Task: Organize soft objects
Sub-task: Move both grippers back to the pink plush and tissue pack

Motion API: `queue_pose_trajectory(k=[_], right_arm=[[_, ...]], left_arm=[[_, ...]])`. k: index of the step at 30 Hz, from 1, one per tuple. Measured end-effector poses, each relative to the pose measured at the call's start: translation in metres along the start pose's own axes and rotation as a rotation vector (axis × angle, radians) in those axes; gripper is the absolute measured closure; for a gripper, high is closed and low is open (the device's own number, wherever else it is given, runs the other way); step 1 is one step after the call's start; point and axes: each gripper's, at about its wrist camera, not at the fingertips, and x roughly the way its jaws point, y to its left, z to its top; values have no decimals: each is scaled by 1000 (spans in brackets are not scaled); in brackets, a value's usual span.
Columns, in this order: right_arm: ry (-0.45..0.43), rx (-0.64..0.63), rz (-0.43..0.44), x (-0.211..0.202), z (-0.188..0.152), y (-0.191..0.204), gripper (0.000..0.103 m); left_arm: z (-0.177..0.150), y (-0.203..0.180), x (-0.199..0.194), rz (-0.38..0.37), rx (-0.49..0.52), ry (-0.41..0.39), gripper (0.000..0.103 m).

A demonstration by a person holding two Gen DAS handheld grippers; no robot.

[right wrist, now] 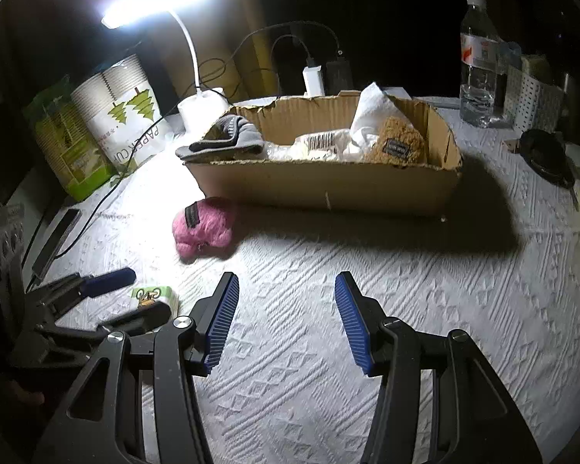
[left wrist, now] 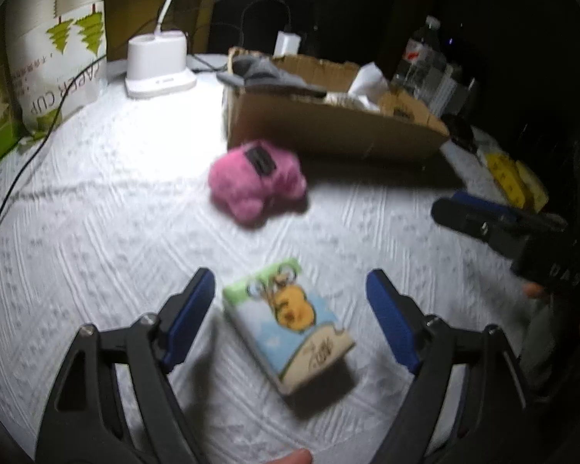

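A tissue pack with a cartoon print lies on the white cloth between the open fingers of my left gripper; it shows partly in the right wrist view. A pink plush toy lies in front of the cardboard box, also seen in the right wrist view. The box holds a grey slipper, a brown plush and white packets. My right gripper is open and empty over bare cloth; it shows at the right of the left wrist view.
A white desk lamp and a paper-cup sleeve stand at the back left, with a black cable across the cloth. A water bottle, a white basket and a black object stand at the right.
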Motion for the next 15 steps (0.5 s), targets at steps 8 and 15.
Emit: queue_pose_trajectory(k=[8, 15], right_arm=[[4, 10, -4, 1, -3, -2, 48], [29, -6, -8, 17, 5, 8, 48]], left_arm=[[-13, -4, 4, 4, 44, 15, 24], [-12, 6, -3, -19, 75, -2, 46]])
